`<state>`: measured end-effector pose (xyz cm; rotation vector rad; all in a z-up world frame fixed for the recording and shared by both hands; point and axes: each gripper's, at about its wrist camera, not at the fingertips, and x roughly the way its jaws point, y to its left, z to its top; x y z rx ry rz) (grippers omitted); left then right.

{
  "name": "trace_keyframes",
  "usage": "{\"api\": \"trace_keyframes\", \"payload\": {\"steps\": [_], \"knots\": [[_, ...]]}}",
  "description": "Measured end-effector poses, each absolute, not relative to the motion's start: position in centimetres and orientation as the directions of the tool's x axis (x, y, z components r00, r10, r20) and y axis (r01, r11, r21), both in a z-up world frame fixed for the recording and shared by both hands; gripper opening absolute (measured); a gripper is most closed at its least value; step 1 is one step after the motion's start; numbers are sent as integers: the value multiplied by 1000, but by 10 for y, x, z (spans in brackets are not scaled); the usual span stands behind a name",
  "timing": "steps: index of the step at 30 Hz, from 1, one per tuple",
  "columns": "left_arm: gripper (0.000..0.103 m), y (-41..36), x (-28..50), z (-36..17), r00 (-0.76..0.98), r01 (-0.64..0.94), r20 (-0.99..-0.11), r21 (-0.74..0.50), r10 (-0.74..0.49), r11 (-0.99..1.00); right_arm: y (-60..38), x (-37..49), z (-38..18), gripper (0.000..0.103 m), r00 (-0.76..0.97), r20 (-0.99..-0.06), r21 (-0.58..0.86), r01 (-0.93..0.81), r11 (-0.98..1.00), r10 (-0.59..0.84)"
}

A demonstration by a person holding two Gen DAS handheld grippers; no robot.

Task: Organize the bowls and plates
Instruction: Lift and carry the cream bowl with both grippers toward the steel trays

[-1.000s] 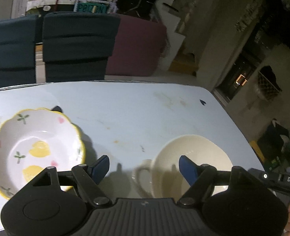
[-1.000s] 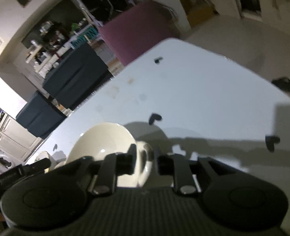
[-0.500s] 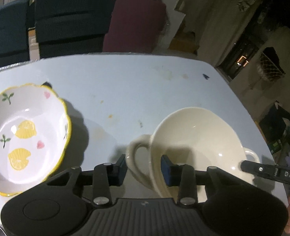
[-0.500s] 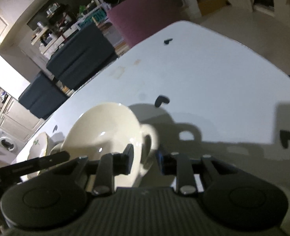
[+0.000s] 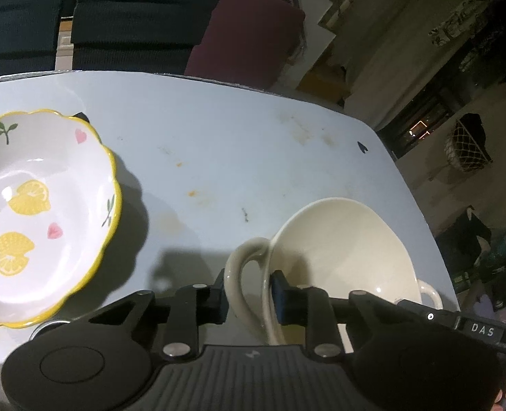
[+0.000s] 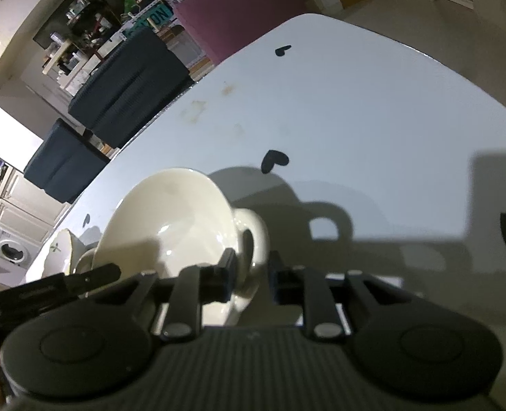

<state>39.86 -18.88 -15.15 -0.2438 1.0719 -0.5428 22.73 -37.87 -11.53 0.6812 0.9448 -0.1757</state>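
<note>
Pale blue-white table (image 5: 239, 130), cream two-handled bowl (image 5: 342, 250) getting grabbed from both ends.

Using the cream bowl as the reference: it sits near the table's right edge in the left wrist view, and the scalloped yellow-rimmed lemon dish (image 5: 37, 212) is well off to its left, not touching. The left gripper (image 5: 249, 294) has just been closing, and its pads now pinch the bowl's left handle (image 5: 242, 274). The right gripper (image 6: 251, 279) has been closing too and is clamped on the opposite handle (image 6: 253, 239). Small black heart stickers (image 6: 274, 161) dot the table beyond the bowl.
</note>
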Motion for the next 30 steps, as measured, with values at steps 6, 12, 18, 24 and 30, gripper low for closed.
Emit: {"api": "trace_keyframes", "payload": {"steps": [6,12,18,24,30], "knots": [[26,-189,400,-155,360,305,-757,-457,-546,835,-371,229,-112,23,599,-793,414,402,817,107],[24,-191,396,-151,378,327,-747,-445,-547,834,-368,229,-112,22,601,-795,400,412,818,86],[23,-196,386,-140,412,348,-728,-431,-548,833,-367,224,-111,23,615,-786,380,402,833,62],[24,-195,368,-125,446,335,-718,-419,-534,844,-368,216,-102,23,641,-767,375,397,838,39],[23,-180,346,-94,477,335,-699,-417,-533,845,-358,205,-87,23,649,-761,361,388,848,27]]}}
